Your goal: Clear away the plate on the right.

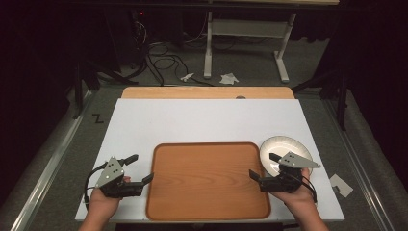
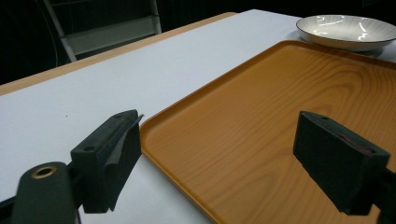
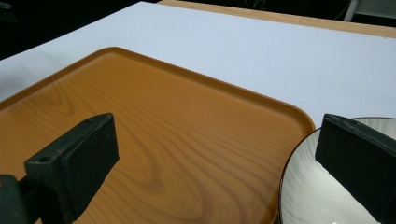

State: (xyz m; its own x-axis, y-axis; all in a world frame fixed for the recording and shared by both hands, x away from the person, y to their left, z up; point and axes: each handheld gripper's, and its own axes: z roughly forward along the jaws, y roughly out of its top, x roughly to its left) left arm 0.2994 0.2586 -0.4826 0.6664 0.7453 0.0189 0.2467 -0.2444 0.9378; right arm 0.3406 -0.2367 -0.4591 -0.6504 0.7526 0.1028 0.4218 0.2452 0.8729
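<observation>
A brown wooden tray [image 1: 207, 180] lies empty at the near middle of the white tabletop [image 1: 207, 118]. A white ribbed plate [image 1: 281, 148] sits just right of it. My left gripper [image 1: 141, 167] is open at the tray's left edge; in the left gripper view [image 2: 219, 126] the tray's rim [image 2: 187, 102] runs between the jaws, and the plate [image 2: 348, 30] lies far off. My right gripper [image 1: 262, 165] is open at the tray's right edge, over the plate's near side. In the right gripper view [image 3: 217, 130] the jaws straddle the tray [image 3: 163, 126] and the plate's rim [image 3: 292, 177]. Nothing is held.
The white top lies on a wooden table whose far edge [image 1: 207, 92] shows behind it. Beyond are a white desk frame [image 1: 209, 43], cables [image 1: 163, 60] and paper scraps [image 1: 228, 78] on the grey floor. Another scrap [image 1: 340, 185] lies at the right.
</observation>
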